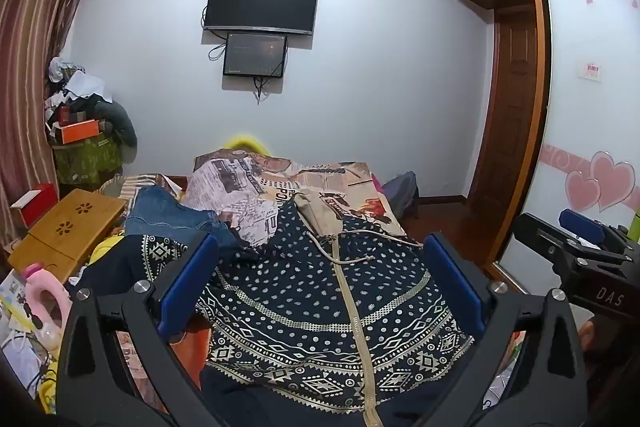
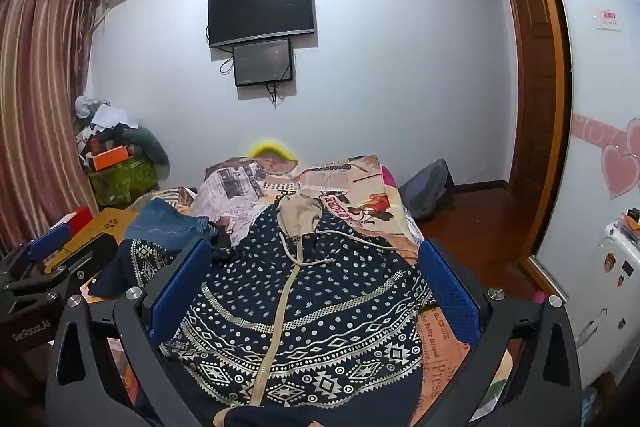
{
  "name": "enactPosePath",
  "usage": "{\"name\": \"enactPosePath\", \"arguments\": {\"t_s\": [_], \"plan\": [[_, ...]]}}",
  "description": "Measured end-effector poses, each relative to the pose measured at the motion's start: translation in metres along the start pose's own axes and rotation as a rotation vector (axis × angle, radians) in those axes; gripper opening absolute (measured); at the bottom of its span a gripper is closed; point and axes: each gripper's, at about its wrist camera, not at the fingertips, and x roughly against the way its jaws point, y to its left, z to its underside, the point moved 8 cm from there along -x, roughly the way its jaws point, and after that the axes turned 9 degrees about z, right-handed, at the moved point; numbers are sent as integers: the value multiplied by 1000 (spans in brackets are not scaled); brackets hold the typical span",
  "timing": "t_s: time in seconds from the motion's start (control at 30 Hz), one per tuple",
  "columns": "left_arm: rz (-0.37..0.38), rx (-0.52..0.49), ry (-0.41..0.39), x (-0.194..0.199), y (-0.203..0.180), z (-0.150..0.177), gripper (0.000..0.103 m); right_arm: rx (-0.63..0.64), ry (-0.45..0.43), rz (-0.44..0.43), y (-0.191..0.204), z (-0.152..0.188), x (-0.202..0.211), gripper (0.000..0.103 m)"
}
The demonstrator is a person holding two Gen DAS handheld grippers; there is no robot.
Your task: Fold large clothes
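Observation:
A navy hooded jacket (image 1: 320,311) with white dots, geometric bands and a beige zipper lies spread on the bed, its beige hood (image 1: 318,217) pointing toward the far wall. In the right wrist view the same jacket (image 2: 304,311) fills the middle, hood (image 2: 300,211) far. My left gripper (image 1: 320,291) hovers above the jacket's lower half, open, with nothing between its blue pads (image 1: 184,287). My right gripper (image 2: 312,287) is also open and empty over the jacket. The right gripper (image 1: 580,247) also shows at the left wrist view's right edge, the left gripper (image 2: 48,259) at the right wrist view's left edge.
Blue jeans (image 1: 172,217) lie crumpled left of the jacket on the newspaper-print bedspread (image 1: 236,183). A wooden lap table (image 1: 68,231) and clutter stand at the bed's left. A backpack (image 2: 430,189) sits on the floor right of the bed, before the wardrobe door (image 1: 592,107).

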Motion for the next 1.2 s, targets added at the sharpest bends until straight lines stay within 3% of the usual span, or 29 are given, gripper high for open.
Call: {"name": "enactPosePath", "arguments": {"t_s": [1.2], "plan": [[-16, 0, 9, -7, 5, 6, 103, 2, 11, -17, 11, 5, -2, 103]]}}
